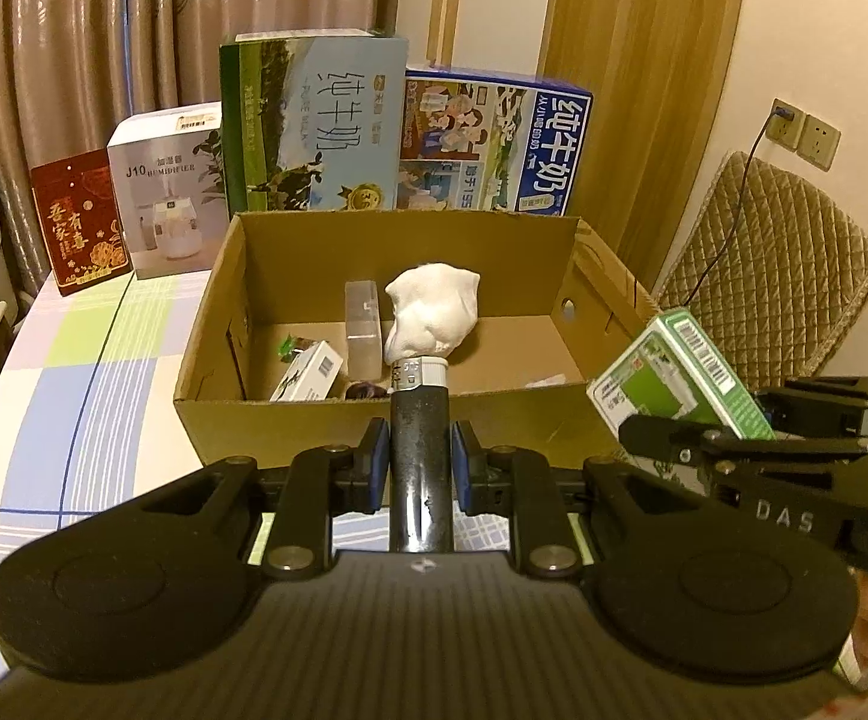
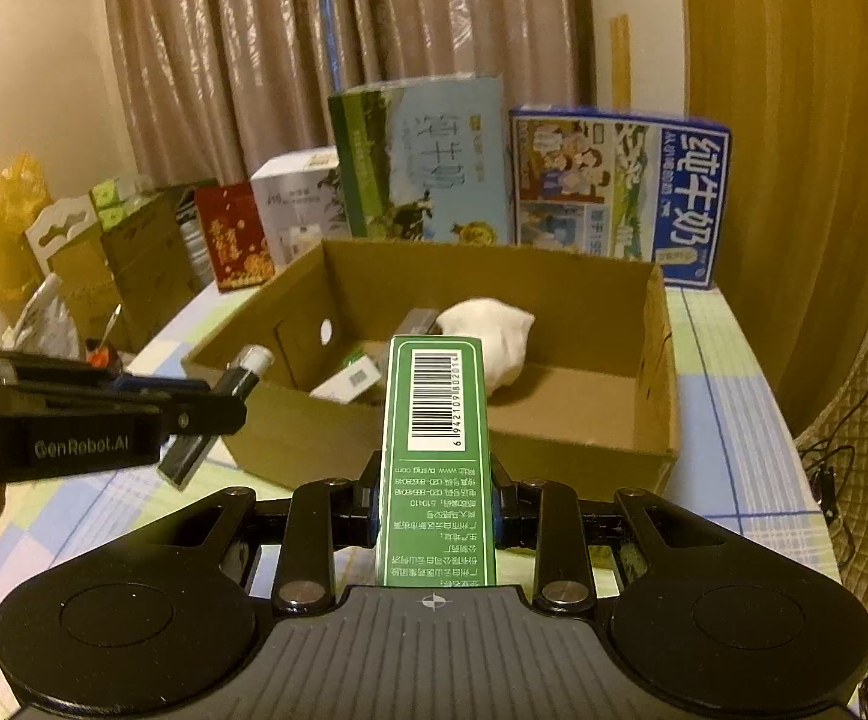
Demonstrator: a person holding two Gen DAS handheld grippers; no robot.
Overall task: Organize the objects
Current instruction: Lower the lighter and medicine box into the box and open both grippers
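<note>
The left gripper [image 1: 419,468] had its jaws closed on a black lighter [image 1: 421,450], which stood upright between the blue pads, its white cap at twelve o'clock. The right gripper [image 2: 434,504] was clamped on a green carton [image 2: 434,456] lying lengthwise between its jaws, barcode side up. Both hung just short of an open cardboard box [image 1: 374,420] on a checked cloth [image 1: 92,360]. Inside lay a crumpled white lump [image 1: 431,315], a clear plastic block [image 1: 363,330] and a small white packet [image 1: 308,372]. At ten o'clock a grey box [image 1: 161,192] read "J10 HUMIDIFIER".
</note>
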